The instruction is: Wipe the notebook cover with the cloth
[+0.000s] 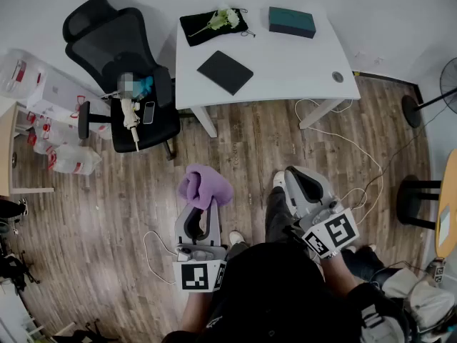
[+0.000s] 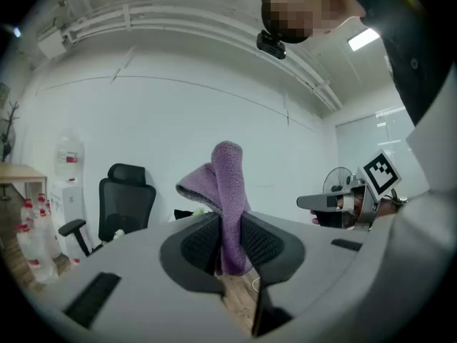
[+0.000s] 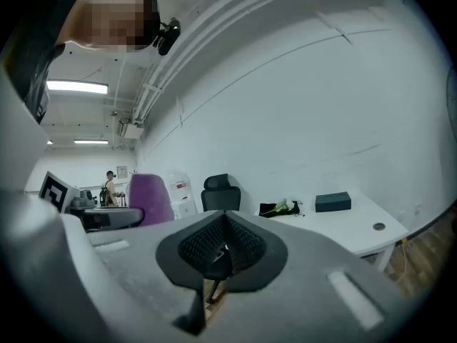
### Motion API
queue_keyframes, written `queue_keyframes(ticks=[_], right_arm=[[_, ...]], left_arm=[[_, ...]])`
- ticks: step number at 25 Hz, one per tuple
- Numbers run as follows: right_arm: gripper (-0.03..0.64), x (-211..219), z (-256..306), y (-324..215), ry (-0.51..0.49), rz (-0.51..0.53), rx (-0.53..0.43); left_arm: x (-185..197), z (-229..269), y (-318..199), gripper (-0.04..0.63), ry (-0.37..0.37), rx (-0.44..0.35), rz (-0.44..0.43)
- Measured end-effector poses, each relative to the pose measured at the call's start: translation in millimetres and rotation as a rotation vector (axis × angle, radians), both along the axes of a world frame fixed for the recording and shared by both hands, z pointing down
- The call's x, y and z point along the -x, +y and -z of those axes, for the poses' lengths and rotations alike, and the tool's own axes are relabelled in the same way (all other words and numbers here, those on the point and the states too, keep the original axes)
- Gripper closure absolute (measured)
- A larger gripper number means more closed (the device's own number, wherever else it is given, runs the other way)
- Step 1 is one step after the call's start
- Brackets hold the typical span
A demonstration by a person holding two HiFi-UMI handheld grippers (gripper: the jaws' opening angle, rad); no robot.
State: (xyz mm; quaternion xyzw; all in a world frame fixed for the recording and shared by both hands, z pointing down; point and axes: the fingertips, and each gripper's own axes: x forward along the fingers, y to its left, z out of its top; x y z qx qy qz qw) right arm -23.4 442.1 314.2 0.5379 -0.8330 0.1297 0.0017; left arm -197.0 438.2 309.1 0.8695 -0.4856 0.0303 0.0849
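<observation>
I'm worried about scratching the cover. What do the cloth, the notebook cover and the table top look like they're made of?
The cloth looks like soft purple terry or microfibre: fuzzy nap, limp folds. The notebook has a dark matte cover, perhaps faux leather or coated card; too small to see grain. The table seems smooth white laminate or painted board: even, glare-free surface.

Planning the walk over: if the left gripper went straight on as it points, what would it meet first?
Probably the near left corner of the white table, across bare wood floor. The left gripper, shut on the purple cloth, aims right of the office chair; depth is unclear.
</observation>
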Motion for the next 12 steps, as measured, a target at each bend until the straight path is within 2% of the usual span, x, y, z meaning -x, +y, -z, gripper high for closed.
queue_keyframes(ticks=[3, 6, 9, 12], right_arm=[[0.612, 62, 10, 44, 0.018, -0.057, -0.031], [0.612, 103, 34, 81, 0.037, -0.056, -0.074], [0.612, 115, 51, 108, 0.082, -0.069, -0.112], [0.612, 117, 52, 134, 0.083, -0.088, -0.104]], left_arm=[[63, -3, 42, 0.526, 0.007, 0.011, -0.022], [110, 1, 76, 0.526, 0.023, 0.020, -0.031], [127, 7, 97, 0.526, 0.028, -0.004, -0.052], [131, 15, 113, 0.526, 0.023, -0.033, -0.055]])
